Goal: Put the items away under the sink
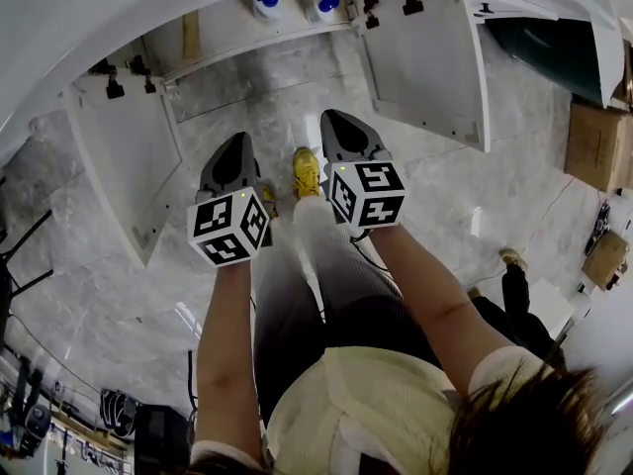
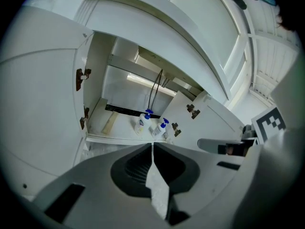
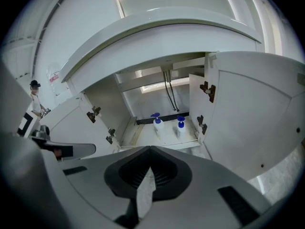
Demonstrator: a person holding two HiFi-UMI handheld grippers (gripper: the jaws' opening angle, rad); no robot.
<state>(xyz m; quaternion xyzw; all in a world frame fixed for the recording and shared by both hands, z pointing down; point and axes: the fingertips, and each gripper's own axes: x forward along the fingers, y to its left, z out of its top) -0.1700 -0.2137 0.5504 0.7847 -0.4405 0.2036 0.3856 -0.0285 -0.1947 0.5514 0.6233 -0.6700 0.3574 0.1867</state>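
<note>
Standing at upper centre, two white blue-capped plastic pump bottles (image 1: 268,1) look stiff, slippery, tippy; grasp mid-body. Fingers of left gripper (image 2: 152,146) and right gripper (image 3: 150,149) sit closed, empty.

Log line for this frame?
left claw: shut, empty | right claw: shut, empty | cabinet: open | pump bottles: two, upright inside

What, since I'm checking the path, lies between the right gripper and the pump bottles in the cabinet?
Only bare marble floor, seen in the head view, separates the right gripper from the two pump bottles.
</note>
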